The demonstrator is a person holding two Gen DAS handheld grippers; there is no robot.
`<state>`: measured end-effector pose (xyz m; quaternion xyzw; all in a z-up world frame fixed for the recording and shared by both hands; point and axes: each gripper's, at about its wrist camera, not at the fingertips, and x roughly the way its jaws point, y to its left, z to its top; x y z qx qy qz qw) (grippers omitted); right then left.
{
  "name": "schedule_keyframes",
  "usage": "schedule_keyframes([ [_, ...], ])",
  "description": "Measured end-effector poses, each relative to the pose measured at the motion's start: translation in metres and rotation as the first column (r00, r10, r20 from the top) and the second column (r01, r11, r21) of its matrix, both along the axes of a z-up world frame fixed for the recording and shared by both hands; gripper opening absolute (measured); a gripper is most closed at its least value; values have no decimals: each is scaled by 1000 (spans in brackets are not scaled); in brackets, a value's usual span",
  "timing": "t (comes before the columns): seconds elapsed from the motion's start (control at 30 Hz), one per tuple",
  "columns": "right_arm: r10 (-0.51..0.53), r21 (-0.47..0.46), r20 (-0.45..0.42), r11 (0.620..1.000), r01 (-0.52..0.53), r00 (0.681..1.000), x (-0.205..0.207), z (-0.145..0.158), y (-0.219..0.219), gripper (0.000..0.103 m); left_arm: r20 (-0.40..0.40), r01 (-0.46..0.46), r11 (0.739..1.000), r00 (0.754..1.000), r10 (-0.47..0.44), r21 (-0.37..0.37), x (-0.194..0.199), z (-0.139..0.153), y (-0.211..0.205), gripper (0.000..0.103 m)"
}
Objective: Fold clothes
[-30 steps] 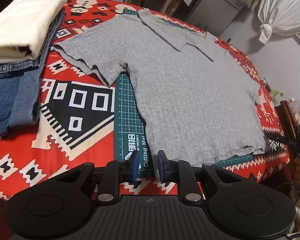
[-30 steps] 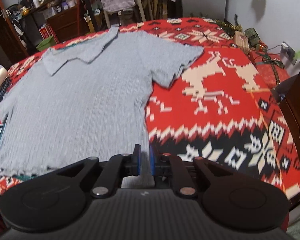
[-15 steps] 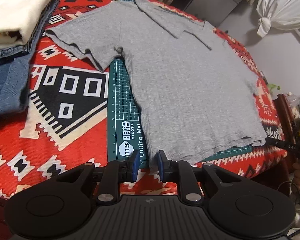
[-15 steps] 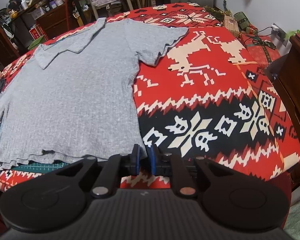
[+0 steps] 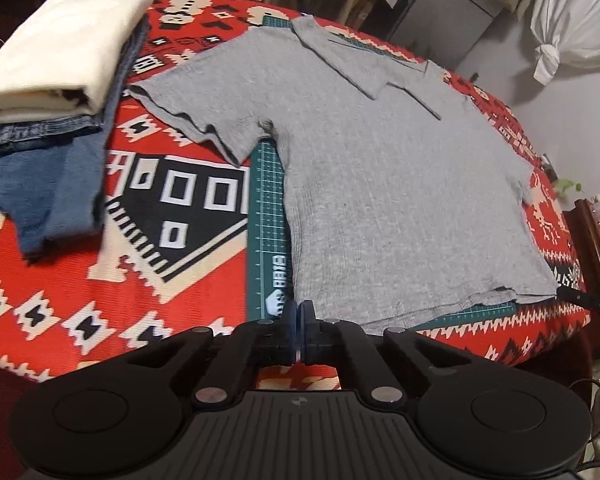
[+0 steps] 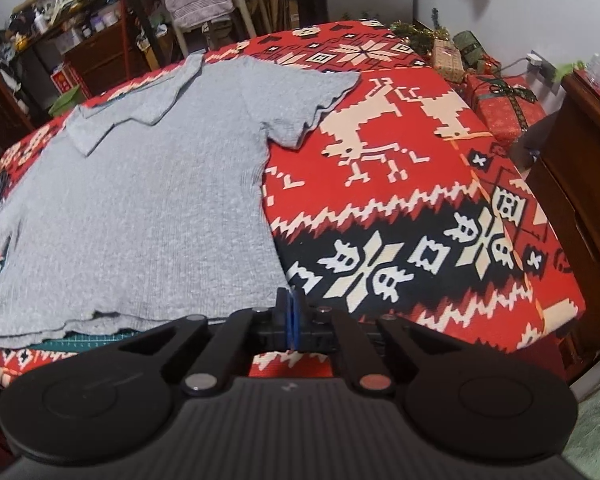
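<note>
The grey ribbed polo shirt (image 5: 384,184) lies flat across the counter's near edge, hem toward both tools. Left hand-held gripper (image 5: 299,312) and right hand-held gripper (image 6: 291,304) each pinch a hem corner. Soft and limp, it will likely sag between corners.

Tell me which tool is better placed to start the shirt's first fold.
Roughly even, slightly left. The left tool sits shut at the shirt hem's left corner; the right tool sits shut at the right corner. Whether either pinches fabric is unclear.
</note>
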<state>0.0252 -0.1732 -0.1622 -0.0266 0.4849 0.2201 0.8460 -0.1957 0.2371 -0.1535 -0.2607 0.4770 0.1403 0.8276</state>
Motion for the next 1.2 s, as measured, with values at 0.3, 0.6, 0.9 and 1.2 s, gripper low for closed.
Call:
schedule_keyframes([
  [0.3,-14,-28,-32,1000,14,999,5,-14,0,3,-53,-11,1000,999,11,-5,2,-16,2,1],
  [0.6,12,-3,87,1000,-12,996,-10,20,4,50,77,3,996,997,-10,90,-2,19,-14,39],
  [0.9,63,52,243,996,-78,968,-33,40,63,102,141,37,956,987,-81,291,43,34,-65,78],
  [1.2,203,-93,210,978,-187,957,-29,-13,120,102,58,69,915,993,-101,397,88,-13,-92,81],
])
